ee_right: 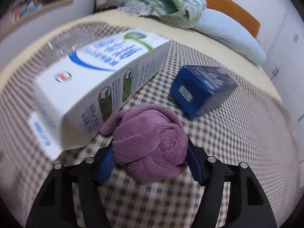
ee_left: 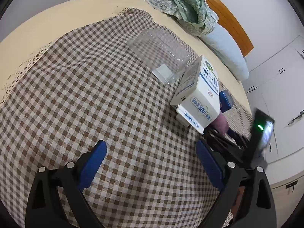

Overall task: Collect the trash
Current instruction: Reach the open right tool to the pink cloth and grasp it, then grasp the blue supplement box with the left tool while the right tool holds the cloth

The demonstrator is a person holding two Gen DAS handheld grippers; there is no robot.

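Note:
A white milk carton (ee_left: 197, 95) (ee_right: 98, 76) lies on its side on the checked cloth (ee_left: 95, 104). Behind it lies a clear plastic container (ee_left: 161, 53). A small blue box (ee_right: 201, 89) (ee_left: 226, 100) lies to the carton's right. A purple knitted ball (ee_right: 150, 144) sits beside the carton's near end, with my right gripper (ee_right: 150, 161) around it and a blue pad against each side. My left gripper (ee_left: 150, 144) hovers open over bare cloth, left of and nearer than the carton, with nothing between its fingers.
This is a bed with a cream sheet (ee_left: 57, 19). A crumpled green lace cloth (ee_left: 186, 9) and a pale pillow (ee_left: 226, 49) lie by the wooden headboard (ee_left: 237, 26). White cupboards (ee_left: 281, 87) stand to the right. A shelf (ee_right: 38, 5) is at the far left.

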